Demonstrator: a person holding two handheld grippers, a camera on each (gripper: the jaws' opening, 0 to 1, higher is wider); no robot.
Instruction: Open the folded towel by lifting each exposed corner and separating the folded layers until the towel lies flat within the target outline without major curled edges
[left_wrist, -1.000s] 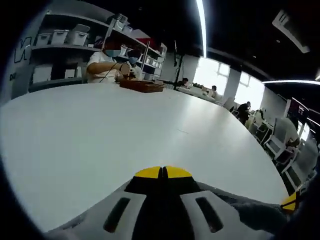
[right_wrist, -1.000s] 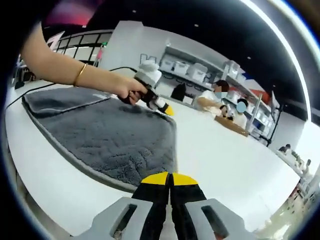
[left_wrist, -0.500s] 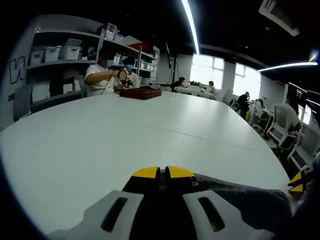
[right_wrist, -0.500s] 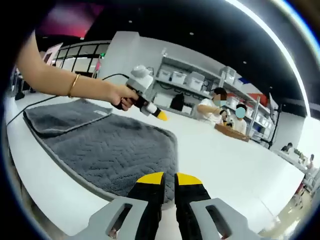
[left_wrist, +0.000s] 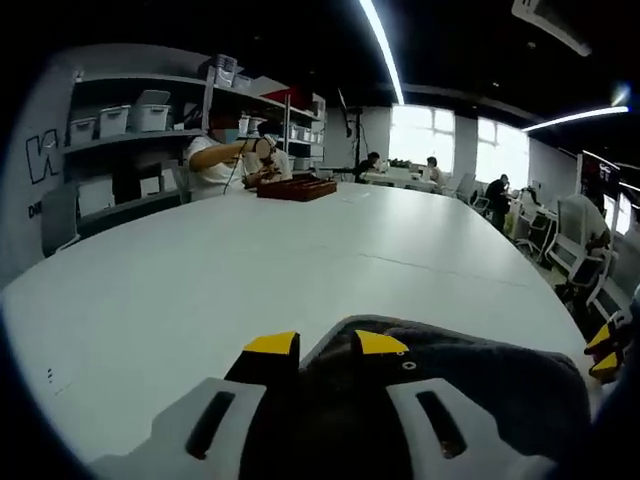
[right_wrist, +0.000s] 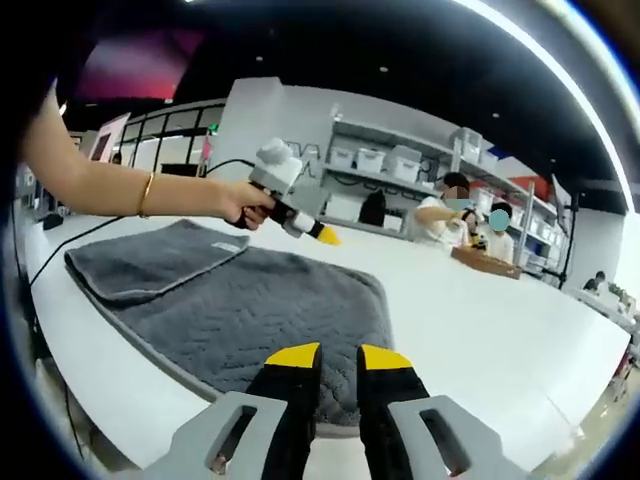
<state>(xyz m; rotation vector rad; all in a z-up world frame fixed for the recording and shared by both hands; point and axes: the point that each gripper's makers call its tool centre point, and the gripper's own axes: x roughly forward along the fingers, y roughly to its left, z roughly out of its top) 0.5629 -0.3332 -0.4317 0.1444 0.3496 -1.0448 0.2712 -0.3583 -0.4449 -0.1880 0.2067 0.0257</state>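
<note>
While both claws are held with jaws apart, the grey towel is seen lying partly unfolded on the white bench.

Nearest in the right gripper view, the right claw (right_wrist: 327, 352) is parted above the towel's (right_wrist: 250, 305) near corner by the bench (right_wrist: 480, 320) edge, gripping nothing. Farther off, the left claw (right_wrist: 318, 234) is carried in a hand (right_wrist: 246, 202) above the towel's far edge, beside a folded layer (right_wrist: 150, 262). Seen in the left gripper view, the left claw (left_wrist: 325, 344) is open at a towel corner (left_wrist: 480, 380), with the right claw's yellow tips (left_wrist: 603, 350) at the far right. Beyond, a wooden tray (left_wrist: 296, 187) and seated people (left_wrist: 225, 160) are seen at the bench's far edge.
</note>
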